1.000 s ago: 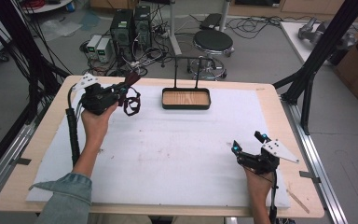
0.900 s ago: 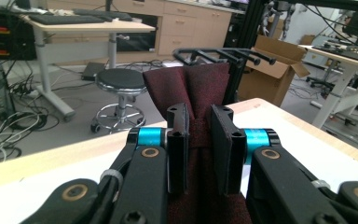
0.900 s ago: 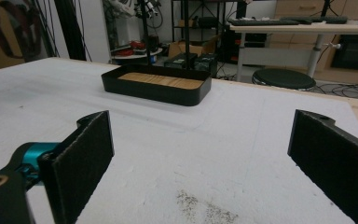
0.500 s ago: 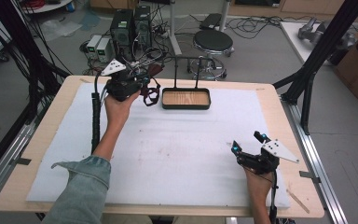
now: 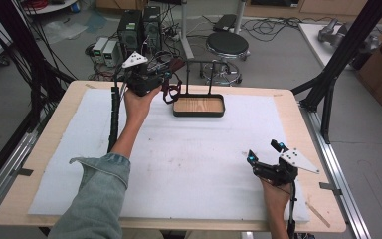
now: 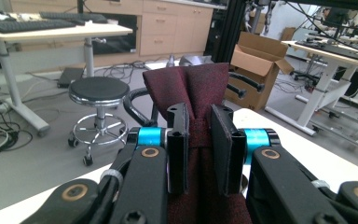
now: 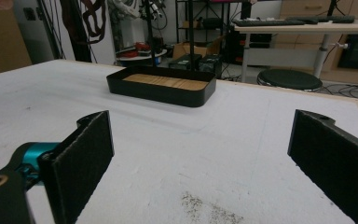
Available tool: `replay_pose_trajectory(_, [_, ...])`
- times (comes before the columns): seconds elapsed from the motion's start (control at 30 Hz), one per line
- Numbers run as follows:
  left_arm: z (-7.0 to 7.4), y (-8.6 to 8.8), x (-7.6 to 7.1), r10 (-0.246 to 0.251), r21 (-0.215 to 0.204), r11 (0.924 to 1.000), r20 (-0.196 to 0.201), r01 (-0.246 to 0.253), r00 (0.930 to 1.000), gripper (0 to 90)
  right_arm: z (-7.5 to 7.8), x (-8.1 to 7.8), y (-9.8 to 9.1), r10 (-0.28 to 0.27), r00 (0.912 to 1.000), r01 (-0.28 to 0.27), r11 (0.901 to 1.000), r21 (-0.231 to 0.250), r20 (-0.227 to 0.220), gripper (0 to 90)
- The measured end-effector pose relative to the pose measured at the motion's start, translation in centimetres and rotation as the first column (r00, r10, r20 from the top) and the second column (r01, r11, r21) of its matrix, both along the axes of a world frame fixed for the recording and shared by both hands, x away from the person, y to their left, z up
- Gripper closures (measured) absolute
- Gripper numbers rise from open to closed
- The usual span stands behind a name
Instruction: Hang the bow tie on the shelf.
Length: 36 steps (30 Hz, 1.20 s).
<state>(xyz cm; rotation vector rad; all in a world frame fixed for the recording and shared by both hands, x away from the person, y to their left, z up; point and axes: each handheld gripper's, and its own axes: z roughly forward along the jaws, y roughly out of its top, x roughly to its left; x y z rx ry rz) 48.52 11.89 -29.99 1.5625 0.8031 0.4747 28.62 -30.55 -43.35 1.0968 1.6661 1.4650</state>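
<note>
necktie (image 6: pixel 200 93), dark red woven cloth: your left hand-held gripper (image 5: pixel 165 84) is pinching it between nearly closed jaws, holding it above the far edge of the table (image 5: pixel 189 164), just left of the black stand with its wood-floored tray (image 5: pixel 199 106). soft, light, limp; it is drooping in a loop below the jaws. you are gripping bunched folds, likely the surest hold. your right hand-held gripper (image 5: pixel 263 158) is resting wide open, holding nothing, at the near right.
</note>
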Motion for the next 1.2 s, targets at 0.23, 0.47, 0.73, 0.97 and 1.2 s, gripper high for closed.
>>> replay_pose_trajectory(0.23, [0.5, -0.5, 1.4, 0.023, 0.000, 0.9997, -0.009, -0.023, 0.9997, 76.9, 0.0, 0.0, 0.0, 0.005, 1.0000, -0.005, 0.9999, -0.010, 0.007, 5.7])
replay_pose_trajectory(0.47, [0.1, 0.1, 3.0, 0.068, -0.012, 0.9976, -0.037, -0.069, 0.9970, 76.9, 0.0, 0.0, 0.1, 0.009, 1.0000, -0.009, 0.9999, -0.012, 0.003, 5.7])
replay_pose_trajectory(0.73, [-0.7, 0.3, 3.6, 0.105, 0.017, 0.9944, -0.063, -0.105, 0.9924, 76.8, 0.0, 0.0, 0.1, 0.012, 0.9999, -0.012, 0.9998, -0.017, 0.010, 5.7])
replay_pose_trajectory(0.97, [-1.4, 0.1, 3.8, 0.124, 0.056, 0.9912, -0.061, -0.120, 0.9904, 76.6, 0.0, 0.0, 0.2, 0.016, 0.9999, -0.016, 0.9997, -0.016, 0.003, 5.7])
replay_pose_trajectory(1.2, [-2.3, 0.5, 3.9, 0.129, 0.063, 0.9902, -0.060, -0.125, 0.9899, 76.1, 0.0, 0.0, 0.2, 0.019, 0.9998, -0.019, 0.9996, -0.021, 0.006, 5.7])
